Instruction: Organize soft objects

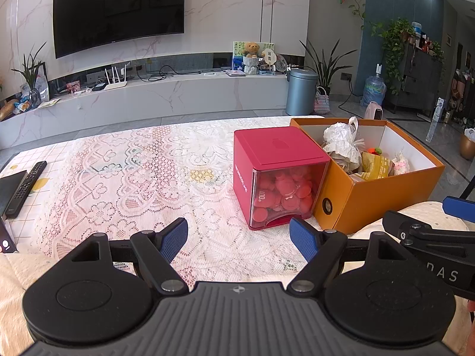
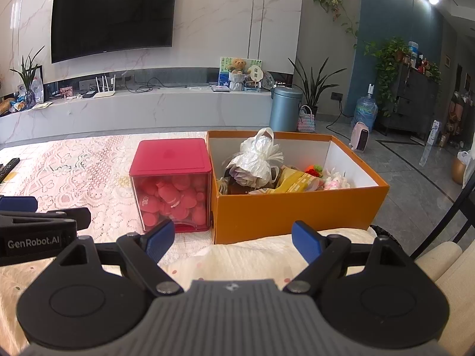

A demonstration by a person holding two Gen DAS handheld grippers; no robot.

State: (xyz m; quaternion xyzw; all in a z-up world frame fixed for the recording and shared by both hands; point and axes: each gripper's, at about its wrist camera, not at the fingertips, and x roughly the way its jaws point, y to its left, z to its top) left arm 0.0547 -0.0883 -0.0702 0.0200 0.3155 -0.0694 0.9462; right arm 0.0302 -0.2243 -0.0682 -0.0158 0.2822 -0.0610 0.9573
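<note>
Both hand-held grippers, left and right, gape, holding nothing. I judge the white bag bundle in orange box light, crushable; I'd pinch its knotted neck.

Both my wrist cameras look forward and slightly down past my fingers, sharing the red box and orange box just ahead.

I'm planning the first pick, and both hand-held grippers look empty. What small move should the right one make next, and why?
Probably ease the right hand-held gripper forward over the near wall of the orange box, toward the white plastic bag bundle. Its jaws stand open and empty, short of the box, and the bundle sits highest in the pile, so it looks easiest to reach.
</note>
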